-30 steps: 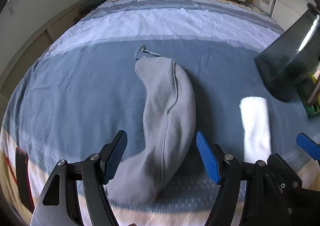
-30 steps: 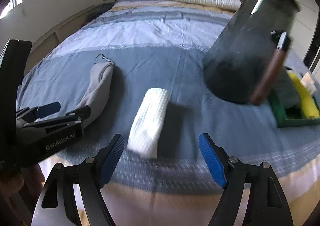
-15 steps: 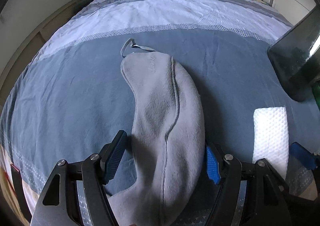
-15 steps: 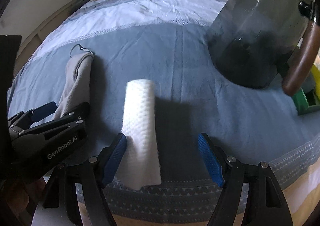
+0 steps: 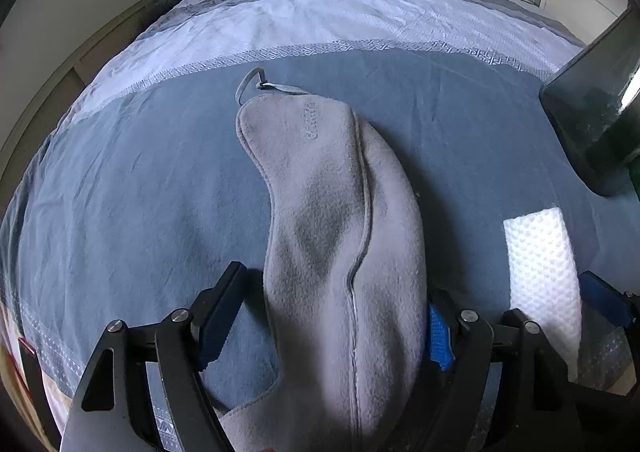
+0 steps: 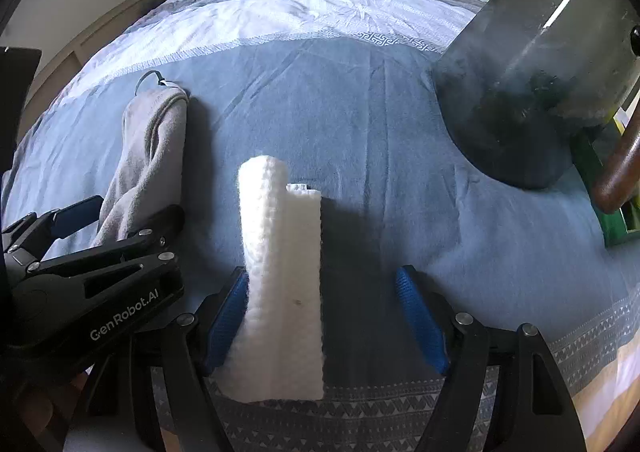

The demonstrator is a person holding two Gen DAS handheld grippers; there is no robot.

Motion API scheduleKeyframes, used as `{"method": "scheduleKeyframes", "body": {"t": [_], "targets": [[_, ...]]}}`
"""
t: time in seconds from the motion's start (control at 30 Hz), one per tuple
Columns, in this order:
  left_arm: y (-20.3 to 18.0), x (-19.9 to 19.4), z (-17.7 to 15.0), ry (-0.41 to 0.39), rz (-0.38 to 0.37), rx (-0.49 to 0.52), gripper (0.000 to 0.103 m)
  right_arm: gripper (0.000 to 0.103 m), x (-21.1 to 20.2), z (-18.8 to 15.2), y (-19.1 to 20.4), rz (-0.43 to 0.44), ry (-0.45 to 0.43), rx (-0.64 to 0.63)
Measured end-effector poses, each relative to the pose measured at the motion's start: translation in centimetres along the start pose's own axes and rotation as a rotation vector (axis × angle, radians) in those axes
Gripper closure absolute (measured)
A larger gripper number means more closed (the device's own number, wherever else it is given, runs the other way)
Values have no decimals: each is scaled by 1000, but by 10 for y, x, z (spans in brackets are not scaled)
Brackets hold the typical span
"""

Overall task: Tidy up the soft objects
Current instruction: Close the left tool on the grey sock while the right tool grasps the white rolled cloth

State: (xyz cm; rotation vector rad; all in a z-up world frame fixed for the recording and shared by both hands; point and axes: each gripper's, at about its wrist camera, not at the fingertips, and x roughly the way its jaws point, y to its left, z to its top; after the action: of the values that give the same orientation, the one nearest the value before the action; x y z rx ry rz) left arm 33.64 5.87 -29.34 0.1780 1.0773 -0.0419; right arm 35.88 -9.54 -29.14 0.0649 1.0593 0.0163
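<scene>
While both grippers straddle their targets on the bed (image 5: 140, 179), the step is pre-grasp. Left gripper (image 5: 326, 322), jaws opening, spans one grey fleece pouch (image 5: 340, 219); right gripper (image 6: 322, 322), wide, spans one white rolled towel (image 6: 280, 252). Nothing is gripped yet. Next, I judge: close both together. One dark bin (image 6: 532, 91) stands nearby.

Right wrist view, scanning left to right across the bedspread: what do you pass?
left gripper → grey fleece pouch → white waffle-weave towel, lying between the right gripper fingers → dark translucent container → green tray at the right edge.
</scene>
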Motion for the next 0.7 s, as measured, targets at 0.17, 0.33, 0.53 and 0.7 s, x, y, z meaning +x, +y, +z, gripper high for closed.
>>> {"method": "scheduleKeyframes", "body": {"t": [0.17, 0.33, 0.53, 0.7], "targets": [[0, 2, -1, -4, 16, 0, 20, 28, 4, -1, 4, -4, 3, -6], [3, 4, -1, -3, 22, -15, 13, 26, 7, 0, 12, -12, 1, -12], [5, 6, -1, -2, 27, -21, 9, 24, 7, -2, 11, -21, -4, -23], [6, 8, -2, 1, 27, -31, 6, 25, 12, 1, 14, -27, -5, -30]]}}
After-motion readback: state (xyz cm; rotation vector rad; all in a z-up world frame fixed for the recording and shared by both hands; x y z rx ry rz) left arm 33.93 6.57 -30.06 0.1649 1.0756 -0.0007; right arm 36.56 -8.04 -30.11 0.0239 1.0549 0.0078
